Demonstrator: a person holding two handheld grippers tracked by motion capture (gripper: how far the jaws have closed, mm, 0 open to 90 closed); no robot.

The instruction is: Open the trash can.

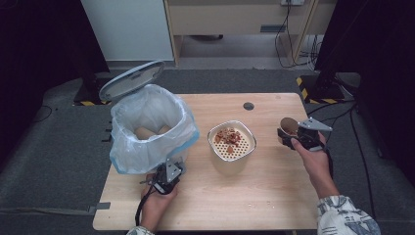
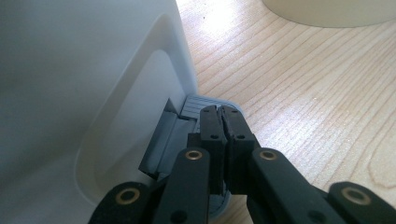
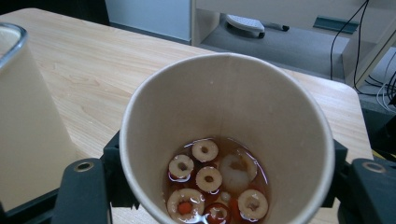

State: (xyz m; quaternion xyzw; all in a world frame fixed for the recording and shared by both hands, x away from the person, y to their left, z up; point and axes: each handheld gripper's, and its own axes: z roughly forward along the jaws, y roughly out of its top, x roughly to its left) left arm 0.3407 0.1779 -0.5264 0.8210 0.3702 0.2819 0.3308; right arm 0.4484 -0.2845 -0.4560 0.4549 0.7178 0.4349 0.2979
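A brown paper cup holds reddish liquid with several pale rings and red bits, and my right gripper is shut on its sides. In the high view that cup hangs tilted over the table's right edge in my right gripper. A white pedal bin with a clear bag stands at the left, its lid raised. My left gripper sits at the bin's foot. Its jaws are shut with nothing between them, tips resting on the grey pedal beside the bin wall.
A cream container with a perforated strainer insert holding brown and red scraps stands mid-table, left of the cup; its wall is close by in the right gripper view. Brown cups lie inside the bin. The wooden table has a round grommet hole at the back.
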